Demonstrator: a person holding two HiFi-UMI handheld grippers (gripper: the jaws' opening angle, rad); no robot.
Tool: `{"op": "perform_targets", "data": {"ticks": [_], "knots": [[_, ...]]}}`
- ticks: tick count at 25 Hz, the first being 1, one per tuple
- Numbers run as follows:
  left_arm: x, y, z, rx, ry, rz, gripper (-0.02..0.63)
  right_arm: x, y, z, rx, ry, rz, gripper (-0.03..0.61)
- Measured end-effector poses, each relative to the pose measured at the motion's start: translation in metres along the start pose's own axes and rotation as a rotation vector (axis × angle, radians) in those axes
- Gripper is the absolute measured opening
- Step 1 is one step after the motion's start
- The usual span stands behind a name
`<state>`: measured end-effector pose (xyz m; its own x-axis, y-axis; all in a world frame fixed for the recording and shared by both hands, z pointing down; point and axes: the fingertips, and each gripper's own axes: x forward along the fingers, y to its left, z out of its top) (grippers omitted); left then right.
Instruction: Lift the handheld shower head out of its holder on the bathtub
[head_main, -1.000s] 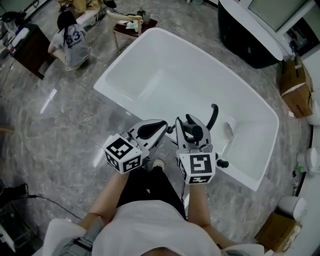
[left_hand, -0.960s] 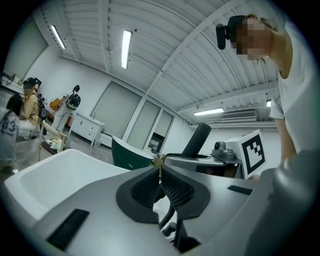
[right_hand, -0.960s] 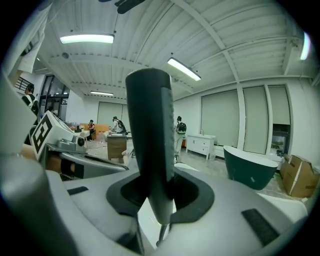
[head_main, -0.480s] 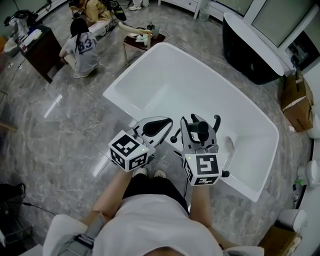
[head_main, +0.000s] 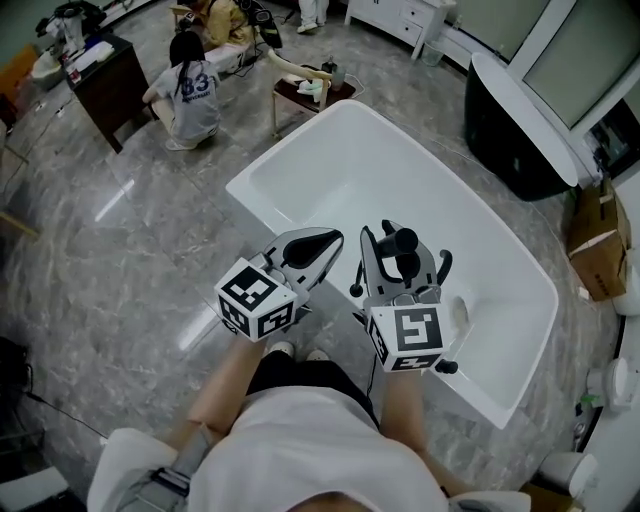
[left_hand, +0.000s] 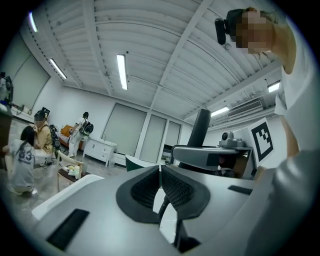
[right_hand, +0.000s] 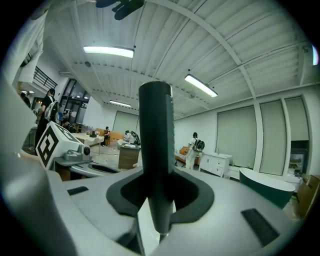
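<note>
Now | step: lifting out, right gripper (right_hand: 159, 196) clamped on the upright shower head (right_hand: 156, 145) above the bathtub (head_main: 290, 138) | left gripper (left_hand: 160, 172) closed, empty | next: probably raise it clear, minding the hose.

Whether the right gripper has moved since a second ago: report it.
Yes. In the head view the right gripper, shut on the shower head, has shifted up-picture relative to the grey oval fitting in the tub.
</note>
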<state>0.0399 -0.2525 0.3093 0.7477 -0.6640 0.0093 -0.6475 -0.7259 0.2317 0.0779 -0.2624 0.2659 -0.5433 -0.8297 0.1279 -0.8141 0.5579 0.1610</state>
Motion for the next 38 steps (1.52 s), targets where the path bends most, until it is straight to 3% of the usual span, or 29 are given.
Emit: {"op": "perform_targets", "data": {"ticks": [7,23,38], "knots": [[-0.043,0.031,0.021,0.018,-0.062,0.138,0.020,0.031,0.049,0.018,-0.032,-0.031,0.139,0.117],[-0.191,0.084,0.033,0.008,-0.150,0.483,0.020,0.071,0.201,0.049,-0.127,-0.084,0.483,0.115],[-0.324,0.114,0.030,0.003,-0.227,0.794,0.020,0.091,0.339,0.063,-0.156,-0.131,0.813,0.112]]}}
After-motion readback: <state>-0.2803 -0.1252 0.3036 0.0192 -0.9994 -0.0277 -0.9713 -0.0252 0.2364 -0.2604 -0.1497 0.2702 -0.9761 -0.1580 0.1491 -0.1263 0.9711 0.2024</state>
